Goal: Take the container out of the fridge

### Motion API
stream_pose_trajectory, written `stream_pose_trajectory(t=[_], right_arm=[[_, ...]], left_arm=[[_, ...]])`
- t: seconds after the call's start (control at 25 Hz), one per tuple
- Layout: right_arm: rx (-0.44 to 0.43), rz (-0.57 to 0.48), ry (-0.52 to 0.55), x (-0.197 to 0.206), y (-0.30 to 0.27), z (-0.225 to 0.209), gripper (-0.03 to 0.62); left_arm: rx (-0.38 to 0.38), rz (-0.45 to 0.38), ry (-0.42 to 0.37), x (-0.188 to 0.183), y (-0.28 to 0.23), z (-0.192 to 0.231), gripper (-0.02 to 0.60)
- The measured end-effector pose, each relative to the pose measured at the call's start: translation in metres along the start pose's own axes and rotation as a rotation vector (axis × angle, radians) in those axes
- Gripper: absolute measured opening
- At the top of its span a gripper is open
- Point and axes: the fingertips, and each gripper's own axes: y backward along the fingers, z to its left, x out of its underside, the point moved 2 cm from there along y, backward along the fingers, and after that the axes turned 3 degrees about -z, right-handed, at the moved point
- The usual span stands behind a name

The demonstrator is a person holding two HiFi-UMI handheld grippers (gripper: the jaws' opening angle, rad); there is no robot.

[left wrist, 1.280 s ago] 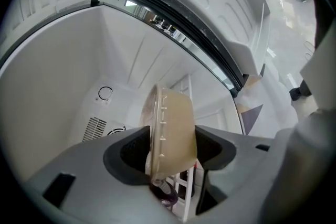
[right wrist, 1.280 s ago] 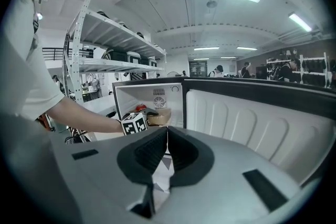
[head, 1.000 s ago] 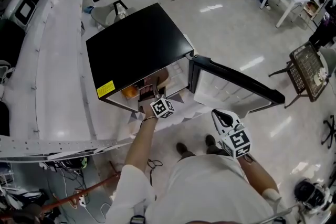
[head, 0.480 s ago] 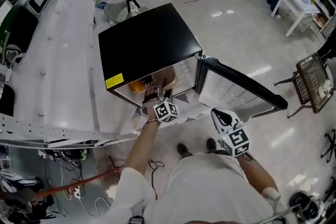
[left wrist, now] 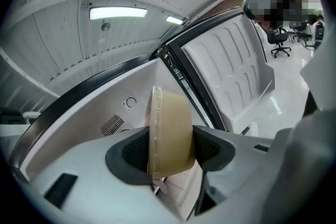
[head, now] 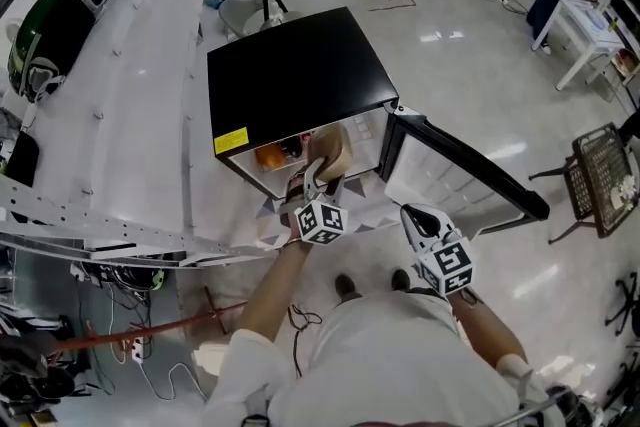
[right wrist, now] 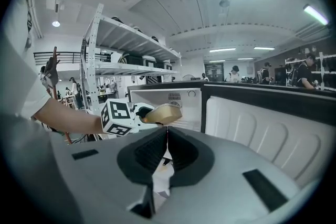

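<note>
L claw (left wrist: 170, 153) is clamped on the container (left wrist: 169, 131), a shallow tan tub w/ a clear lid. One pad sits on the lid face and the other on the base, so the tub rides on edge, tilted. From the head view it's in the air at the open front edge of the fridge (head: 300, 75), just beside the door (head: 465, 180), which is swung wide. It looks about clear of the shelf, not yet well away. An orange item (head: 268, 155) sits inside near the fridge's left wall.

R claw (right wrist: 167, 147) has its jaws pressed together w/ nothing between them, and hangs low near the door's outer end.

Handling, prob.: light, thin plastic that flexes under squeeze. The lid may pop if pinched hard, and the tub may be cold and a bit slick. A hold across the stiffer rim or side walls would be safer than lid-to-base, kept level in case the contents are loose.
</note>
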Motion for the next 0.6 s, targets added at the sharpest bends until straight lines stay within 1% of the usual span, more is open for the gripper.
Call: stream_pose_trajectory(t=[0.24,0.32,0.44,0.52,0.6], right_arm=[[-0.036,-0.008,0.013,-0.004,-0.001,0.003,0.009],[-0.045,-0.012,0.016,-0.006,-0.001,0.003,0.009],[-0.058,-0.019,0.014,-0.009,-0.001,0.001,0.009],[-0.065,-0.022,0.011,-0.009,0.0,0.0,0.009],[-0.069,-0.025,0.008,-0.01,0.001,0.0,0.009]], left_arm=[[-0.026,-0.039,0.094,-0.018,0.028,0.003,0.221],[-0.031,-0.06,0.144,-0.026,0.037,0.004,0.221],[-0.036,-0.099,0.241,-0.036,0.05,0.007,0.221],[-0.044,-0.111,0.281,-0.04,0.057,0.008,0.221],[-0.053,-0.122,0.304,-0.044,0.065,0.009,0.221]])
